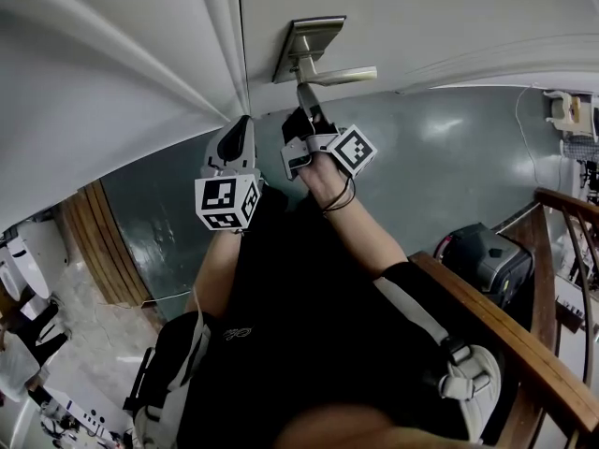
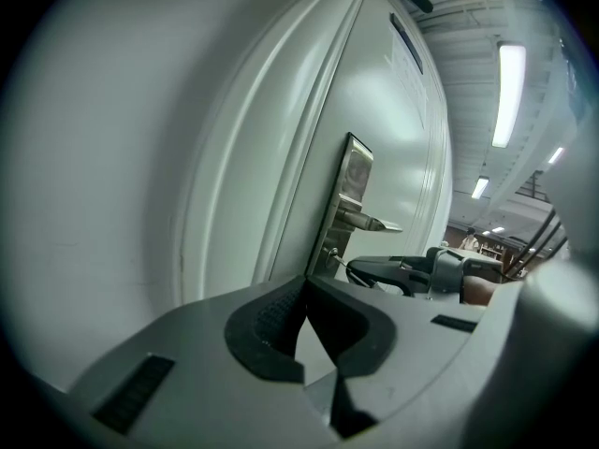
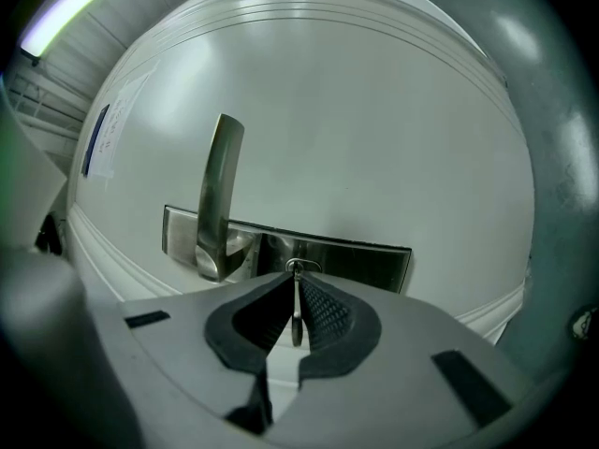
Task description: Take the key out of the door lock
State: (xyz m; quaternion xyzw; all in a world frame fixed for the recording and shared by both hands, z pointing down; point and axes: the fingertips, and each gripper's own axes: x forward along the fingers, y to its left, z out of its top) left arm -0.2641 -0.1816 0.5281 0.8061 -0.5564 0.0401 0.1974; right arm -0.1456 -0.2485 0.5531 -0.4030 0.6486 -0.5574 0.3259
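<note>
We see the right hand-held gripper (image 3: 296,284) clamped on the key (image 3: 297,318), a thin metal blade that we view edge-on between the black, cross-hatched pads. The key's far end sits in the keyhole of the lock plate (image 3: 360,262), a long rectangle of brushed steel fixed close to the edge of the white door (image 3: 374,129). A flat, satin-metal lever handle (image 3: 217,185) stands out from the same plate, beside the keyhole. The door skin is smooth and painted, with raised moulding lines running near the plate.

The left hand-held gripper (image 2: 306,286) hangs just beside the door's edge, its dark ribbed pads meeting at the tips with nothing between them. Its grey plastic body fills the lower part of its own view.

From the head view the key itself is too small to make out behind the right gripper's jaws, and the person's arms cover much of the grey-green floor (image 1: 449,157). The key's bow is buried between the pads, so we cannot tell its shape.
</note>
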